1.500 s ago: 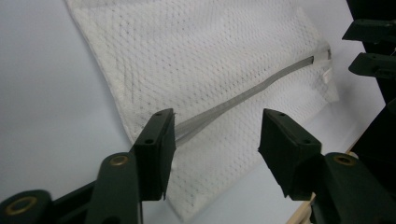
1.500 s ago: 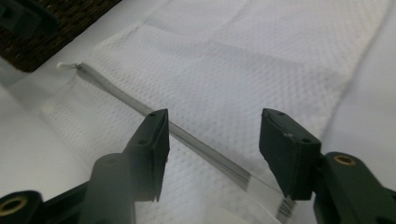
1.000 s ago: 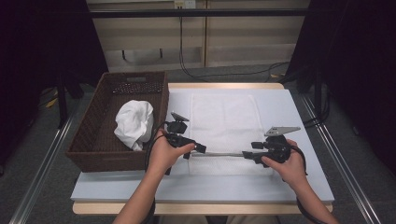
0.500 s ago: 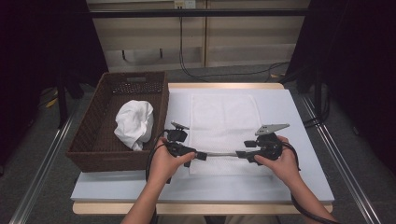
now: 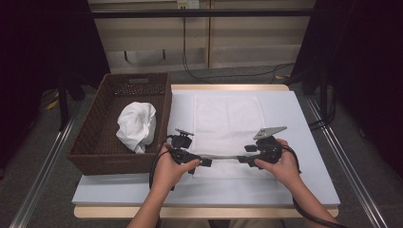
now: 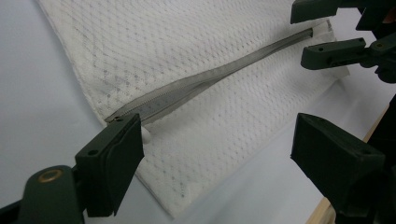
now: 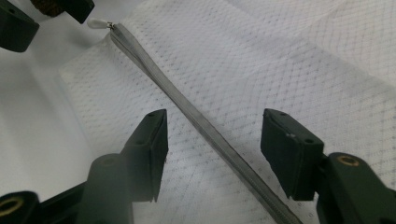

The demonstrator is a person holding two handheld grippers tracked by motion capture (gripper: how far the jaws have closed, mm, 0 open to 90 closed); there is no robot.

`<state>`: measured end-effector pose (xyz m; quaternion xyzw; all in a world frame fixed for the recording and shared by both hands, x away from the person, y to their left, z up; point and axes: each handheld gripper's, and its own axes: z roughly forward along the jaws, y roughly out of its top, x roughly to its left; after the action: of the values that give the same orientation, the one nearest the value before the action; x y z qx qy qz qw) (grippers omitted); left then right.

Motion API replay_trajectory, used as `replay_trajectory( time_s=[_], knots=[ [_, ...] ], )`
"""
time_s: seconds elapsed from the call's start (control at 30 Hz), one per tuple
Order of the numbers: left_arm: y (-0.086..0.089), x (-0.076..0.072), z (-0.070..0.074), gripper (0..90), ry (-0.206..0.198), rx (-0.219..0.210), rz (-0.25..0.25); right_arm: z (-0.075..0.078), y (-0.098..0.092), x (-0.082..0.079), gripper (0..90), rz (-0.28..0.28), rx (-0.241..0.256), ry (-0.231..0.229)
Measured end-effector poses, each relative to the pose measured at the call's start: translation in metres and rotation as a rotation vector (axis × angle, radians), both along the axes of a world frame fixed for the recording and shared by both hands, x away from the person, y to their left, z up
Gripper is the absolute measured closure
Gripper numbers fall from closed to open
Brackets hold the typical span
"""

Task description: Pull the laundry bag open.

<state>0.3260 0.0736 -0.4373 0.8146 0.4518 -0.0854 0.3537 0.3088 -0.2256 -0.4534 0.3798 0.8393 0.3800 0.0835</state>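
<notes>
You've drawn both hands back toward you, so your left gripper [image 5: 207, 163] and right gripper [image 5: 240, 159], both open, now bracket the white mesh zipped laundry bag's [image 5: 228, 124] grey zipper [image 6: 205, 81] on the counter [image 5: 304, 142].

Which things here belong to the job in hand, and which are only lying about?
In the job:
- white mesh bag
- its grey zipper
- left hand-held gripper, open
- right hand-held gripper, open

Lying about:
- brown wicker basket
- crumpled white cloth inside it
</notes>
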Motion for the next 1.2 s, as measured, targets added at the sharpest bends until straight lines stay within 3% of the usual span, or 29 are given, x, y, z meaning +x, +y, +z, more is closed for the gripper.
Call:
replay_trajectory(
  time_s=[0.3,0.47,0.7,0.9,1.03,1.1,1.2],
  knots=[
    [-0.003,-0.002,-0.002,15.2,0.008,-0.026,0.000,-0.005,0.007,0.002,45.7,0.025,-0.025,0.010],
    [-0.001,-0.001,-0.004,15.0,0.000,-0.005,-0.019,-0.006,0.013,0.005,49.7,0.050,-0.041,0.005],
    [-0.002,-0.001,-0.005,14.7,-0.003,-0.016,-0.009,-0.012,0.024,0.013,53.7,0.098,-0.068,-0.002],
    [-0.002,-0.001,-0.006,14.5,0.002,-0.021,-0.008,-0.022,0.026,0.016,53.4,0.100,-0.105,-0.005],
    [-0.002,-0.001,-0.006,14.5,0.000,-0.015,-0.019,-0.023,0.027,0.018,54.2,0.105,-0.102,-0.009],
    [-0.003,-0.001,-0.007,14.5,-0.003,-0.013,-0.017,-0.022,0.029,0.019,56.4,0.102,-0.126,-0.016],
    [-0.003,-0.001,-0.007,14.5,0.000,-0.014,-0.017,-0.022,0.028,0.023,62.5,0.100,-0.118,-0.001]
  ],
)
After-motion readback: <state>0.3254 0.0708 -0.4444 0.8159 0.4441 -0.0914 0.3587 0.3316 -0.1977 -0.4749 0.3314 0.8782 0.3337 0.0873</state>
